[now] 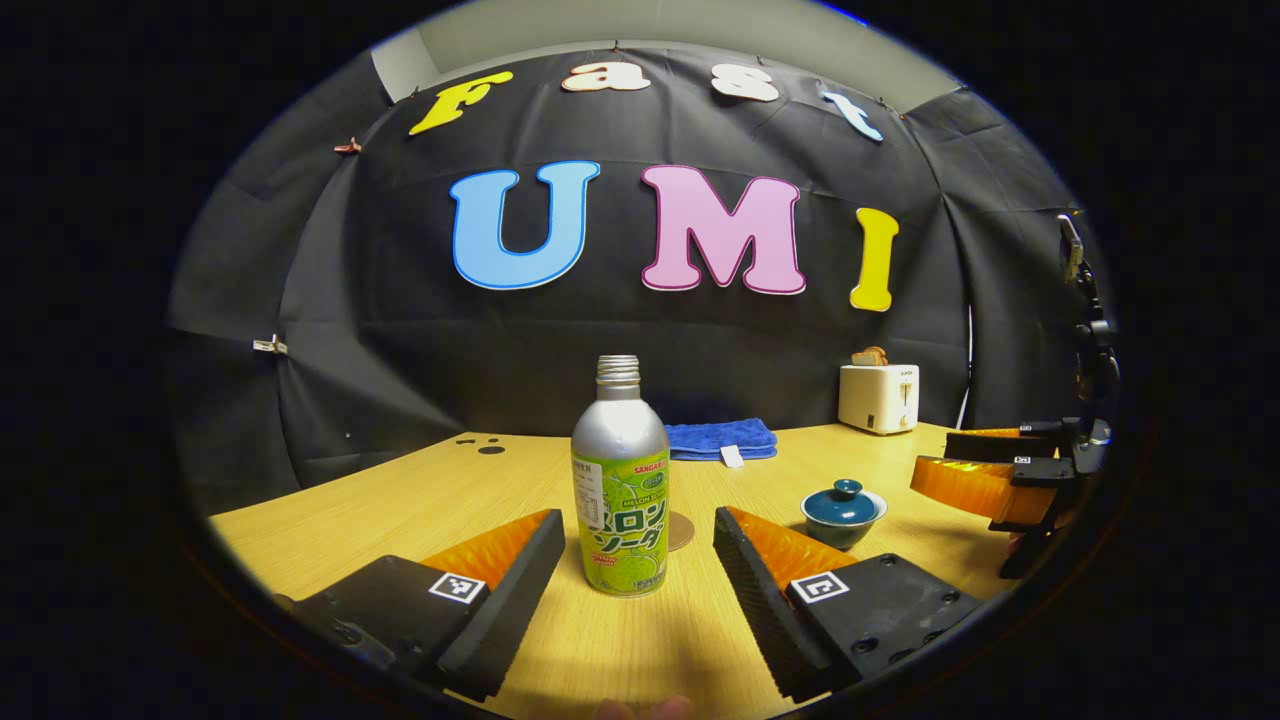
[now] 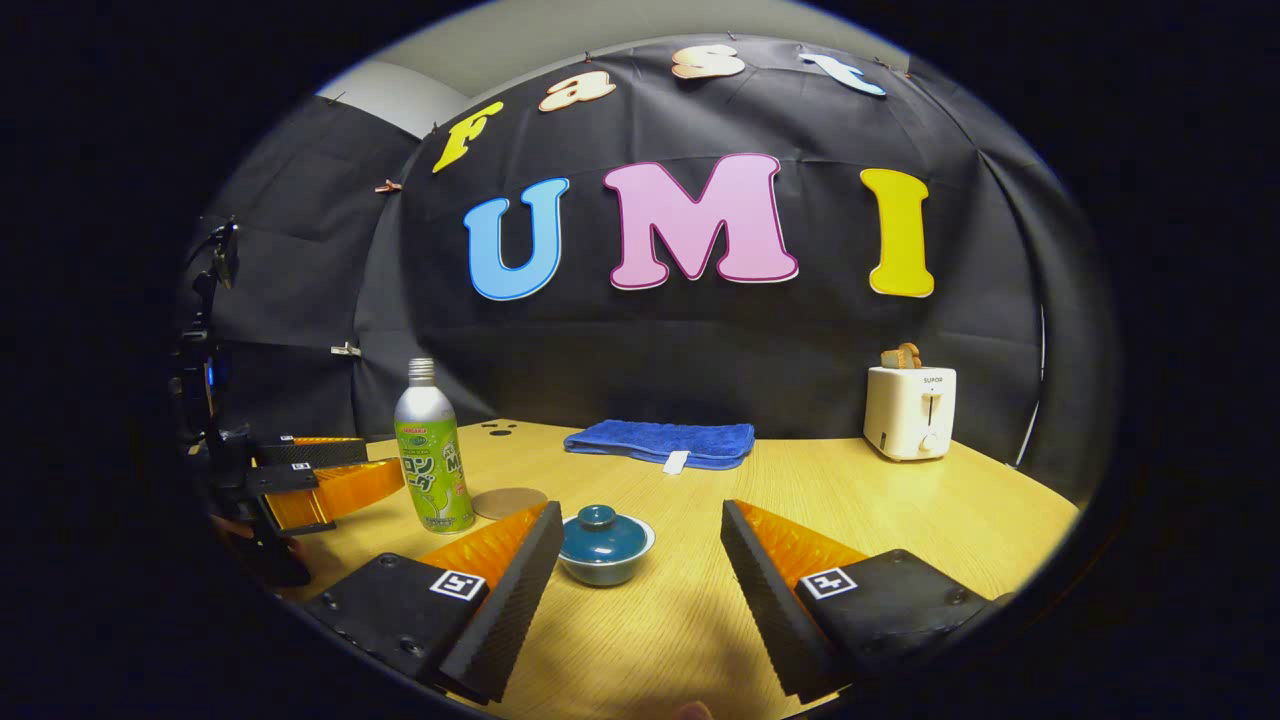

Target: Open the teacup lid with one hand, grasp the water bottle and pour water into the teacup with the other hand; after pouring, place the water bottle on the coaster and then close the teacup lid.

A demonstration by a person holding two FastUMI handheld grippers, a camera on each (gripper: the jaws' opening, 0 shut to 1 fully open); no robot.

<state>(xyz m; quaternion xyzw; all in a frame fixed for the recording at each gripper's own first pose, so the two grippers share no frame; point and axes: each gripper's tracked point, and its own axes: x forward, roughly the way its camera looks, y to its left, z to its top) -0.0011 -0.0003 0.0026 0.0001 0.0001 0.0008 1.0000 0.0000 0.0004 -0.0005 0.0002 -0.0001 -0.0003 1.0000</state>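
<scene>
**Getting ready: lid on, bottle not grabbed**

Left gripper view: the left gripper [image 1: 630, 560] is wide apart, the soda bottle [image 1: 620, 480] standing between its fingers, untouched, mid-table.

Right gripper view: the right gripper [image 2: 640, 565] is apart too, near the lidded teacup [image 2: 605, 545]. It should lift the lid [image 2: 600, 530] next, I think.

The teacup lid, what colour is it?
Dark teal lid, clearest in the right gripper view.

Bottle [image 2: 432, 450] left of teacup [image 2: 606, 545], coaster [image 2: 508, 502] btwn.
</scene>
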